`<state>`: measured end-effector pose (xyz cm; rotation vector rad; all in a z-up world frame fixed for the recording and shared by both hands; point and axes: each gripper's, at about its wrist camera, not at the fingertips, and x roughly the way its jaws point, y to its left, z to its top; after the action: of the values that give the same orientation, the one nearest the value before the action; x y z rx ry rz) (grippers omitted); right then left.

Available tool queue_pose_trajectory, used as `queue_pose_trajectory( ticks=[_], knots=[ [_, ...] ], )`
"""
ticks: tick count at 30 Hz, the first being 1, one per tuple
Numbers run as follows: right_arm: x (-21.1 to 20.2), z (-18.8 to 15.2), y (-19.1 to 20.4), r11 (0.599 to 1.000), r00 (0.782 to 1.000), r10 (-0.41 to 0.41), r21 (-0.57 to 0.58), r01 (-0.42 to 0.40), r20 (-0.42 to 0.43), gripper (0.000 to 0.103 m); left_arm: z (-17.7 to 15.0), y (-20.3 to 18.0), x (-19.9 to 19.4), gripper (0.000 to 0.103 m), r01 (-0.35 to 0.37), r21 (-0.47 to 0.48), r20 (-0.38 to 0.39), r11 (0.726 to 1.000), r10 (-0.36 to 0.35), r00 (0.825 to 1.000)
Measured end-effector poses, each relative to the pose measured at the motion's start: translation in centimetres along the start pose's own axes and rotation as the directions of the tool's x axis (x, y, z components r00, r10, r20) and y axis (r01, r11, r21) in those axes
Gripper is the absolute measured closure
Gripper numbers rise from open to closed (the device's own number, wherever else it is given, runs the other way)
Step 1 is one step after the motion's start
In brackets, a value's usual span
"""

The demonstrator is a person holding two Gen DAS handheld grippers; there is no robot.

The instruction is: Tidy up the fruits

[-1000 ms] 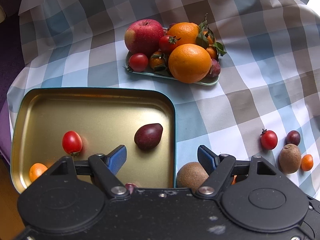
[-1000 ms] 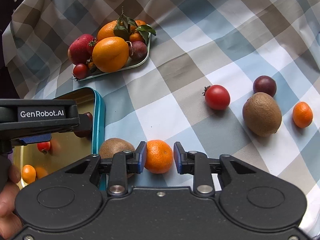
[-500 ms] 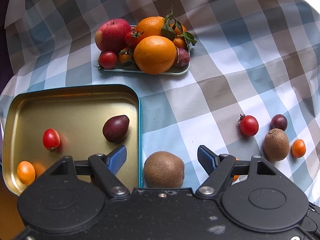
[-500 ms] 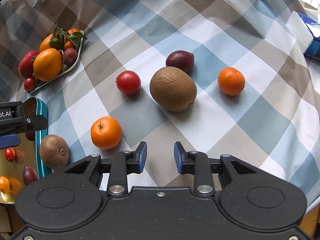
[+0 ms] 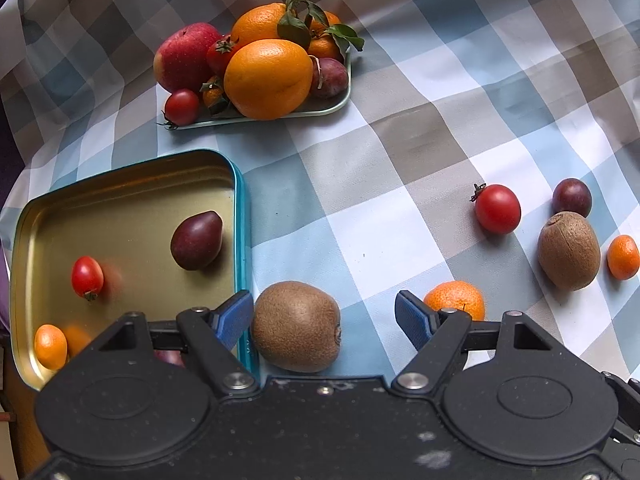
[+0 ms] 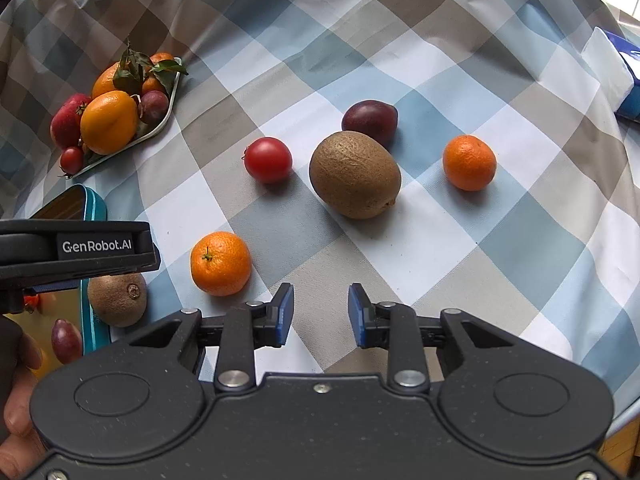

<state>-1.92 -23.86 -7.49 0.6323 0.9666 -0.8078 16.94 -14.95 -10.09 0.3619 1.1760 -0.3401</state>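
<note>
Left gripper (image 5: 324,316) is being held with jaws spread wide around the near kiwi (image 5: 296,326), no pad contact seen, probably lined up for a pick. That kiwi is lying on the worktop cloth just outside the tin tray (image 5: 240,216), likely its destination. Right gripper (image 6: 320,312) is being kept empty, jaws drawn to their narrow setting, parked over bare cloth near the tangerine (image 6: 221,263).

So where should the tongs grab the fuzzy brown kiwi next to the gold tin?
Probably across the kiwi at its fat middle, coming down from above. It lies on its side on the cloth, stem end pointing right, so the rounded long sides give the pads the best hold. The left tongs hang open right over it. Mind the tin, whose blue rim sits close on the left.
</note>
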Motion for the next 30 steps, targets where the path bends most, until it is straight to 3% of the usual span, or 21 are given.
queue_pose_trajectory(
  ticks=[9, 11, 14, 16, 20, 22, 26, 30],
  knots=[
    [0.0, -0.2, -0.4, 1.0, 1.0, 0.008, 0.007, -0.008, -0.005, 0.065, 0.2, -0.3, 1.2, 0.019, -0.029, -0.008, -0.025, 1.0, 0.029, 0.999],
    [0.0, -0.2, -0.4, 1.0, 1.0, 0.01, 0.006, -0.01, -0.006, 0.065, 0.4, -0.3, 0.9, 0.019, -0.003, -0.016, -0.012, 1.0, 0.003, 1.0],
    [-0.2, -0.1, -0.6, 1.0, 1.0, 0.014, 0.013, -0.014, -0.002, 0.065, 0.5, -0.3, -0.4, 0.019, 0.095, -0.023, 0.035, 0.995, -0.095, 0.995],
    [-0.3, -0.1, -0.9, 1.0, 1.0, 0.017, 0.023, -0.017, 0.004, 0.065, 0.6, -0.8, -1.4, 0.019, 0.198, -0.012, 0.057, 0.98, -0.197, 0.979],
    [-0.4, -0.1, -1.5, 0.999, 1.0, 0.012, 0.048, -0.012, 0.011, 0.064, 0.6, -2.2, -1.2, 0.023, 0.42, -0.013, -0.016, 0.908, -0.42, 0.907],
    [-0.5, -0.2, -1.8, 0.998, 1.0, 0.01, 0.056, -0.01, 0.012, 0.064, 0.6, -2.6, -0.2, 0.028, 0.47, -0.068, -0.061, 0.88, -0.474, 0.878],
    [-0.6, -0.3, -1.9, 0.998, 1.0, -0.002, 0.058, 0.001, 0.017, 0.064, 0.8, -2.2, -1.3, 0.029, 0.426, -0.081, 0.013, 0.901, -0.426, 0.905],
    [-0.7, -0.4, -1.9, 0.998, 1.0, -0.001, 0.058, -0.001, 0.023, 0.064, 1.1, -1.0, -2.7, 0.029, 0.413, -0.078, 0.068, 0.907, -0.408, 0.91]
  ],
)
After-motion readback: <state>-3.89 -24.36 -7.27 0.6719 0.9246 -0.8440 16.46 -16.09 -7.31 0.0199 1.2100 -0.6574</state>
